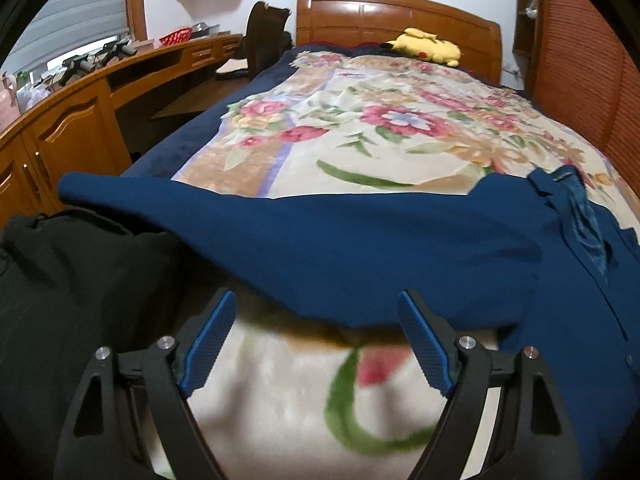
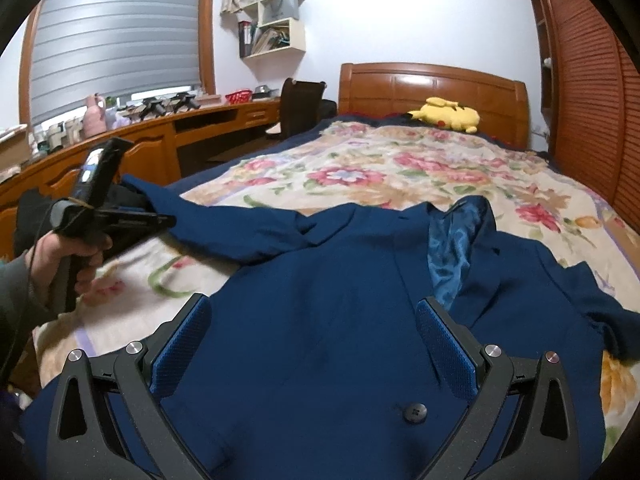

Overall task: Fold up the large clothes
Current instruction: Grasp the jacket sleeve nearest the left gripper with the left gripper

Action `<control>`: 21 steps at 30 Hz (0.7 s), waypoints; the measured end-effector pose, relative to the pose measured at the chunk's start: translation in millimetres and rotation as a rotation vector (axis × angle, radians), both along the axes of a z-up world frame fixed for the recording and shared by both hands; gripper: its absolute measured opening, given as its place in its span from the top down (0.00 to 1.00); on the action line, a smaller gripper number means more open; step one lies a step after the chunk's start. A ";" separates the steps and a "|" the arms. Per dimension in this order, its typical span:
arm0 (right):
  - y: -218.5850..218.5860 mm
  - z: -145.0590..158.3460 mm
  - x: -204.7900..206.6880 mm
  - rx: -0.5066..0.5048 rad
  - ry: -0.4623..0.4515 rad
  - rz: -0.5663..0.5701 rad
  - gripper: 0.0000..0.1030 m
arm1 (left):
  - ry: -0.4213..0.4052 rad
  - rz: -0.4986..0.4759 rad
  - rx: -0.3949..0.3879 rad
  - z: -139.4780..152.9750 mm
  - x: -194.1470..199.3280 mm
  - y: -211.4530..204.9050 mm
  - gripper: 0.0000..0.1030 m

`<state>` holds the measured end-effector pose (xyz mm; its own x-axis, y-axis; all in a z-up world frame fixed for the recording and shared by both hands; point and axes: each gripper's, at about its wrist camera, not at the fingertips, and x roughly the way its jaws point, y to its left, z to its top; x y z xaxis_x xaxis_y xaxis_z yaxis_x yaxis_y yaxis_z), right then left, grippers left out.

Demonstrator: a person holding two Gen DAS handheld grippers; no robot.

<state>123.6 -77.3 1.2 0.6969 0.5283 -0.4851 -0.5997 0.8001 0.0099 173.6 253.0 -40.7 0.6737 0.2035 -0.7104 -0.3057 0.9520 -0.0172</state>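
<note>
A dark blue suit jacket (image 2: 320, 272) lies face up on the floral blanket (image 1: 360, 128) of a bed, its shiny lining (image 2: 452, 248) showing at the open front. One sleeve (image 1: 320, 248) stretches out to the left. My left gripper (image 1: 316, 300) hovers open over the blanket, its fingertips at the near edge of that sleeve with no pad pressing on cloth. In the right wrist view a hand holds the left gripper (image 2: 168, 221) beside the sleeve. My right gripper (image 2: 314, 304) stands open above the jacket's front, near a dark button (image 2: 415, 412).
A black garment (image 1: 72, 272) is heaped at the bed's left edge. A yellow plush toy (image 1: 428, 46) rests by the wooden headboard (image 1: 392, 16). A curved wooden desk (image 1: 80, 92) and a chair (image 1: 264, 36) stand to the left, and louvred doors (image 2: 592, 112) to the right.
</note>
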 end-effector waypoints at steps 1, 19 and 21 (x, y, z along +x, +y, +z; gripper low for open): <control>-0.5 0.0 0.2 -0.001 0.000 -0.001 0.00 | 0.007 0.008 -0.004 -2.3 4.3 2.0 0.20; -7.4 -2.5 2.3 0.000 0.017 0.002 0.00 | 0.131 0.090 -0.016 -25.7 45.8 33.7 0.68; -10.3 -2.7 2.8 0.000 0.018 0.000 0.00 | 0.145 0.101 -0.004 -24.5 50.5 37.4 0.91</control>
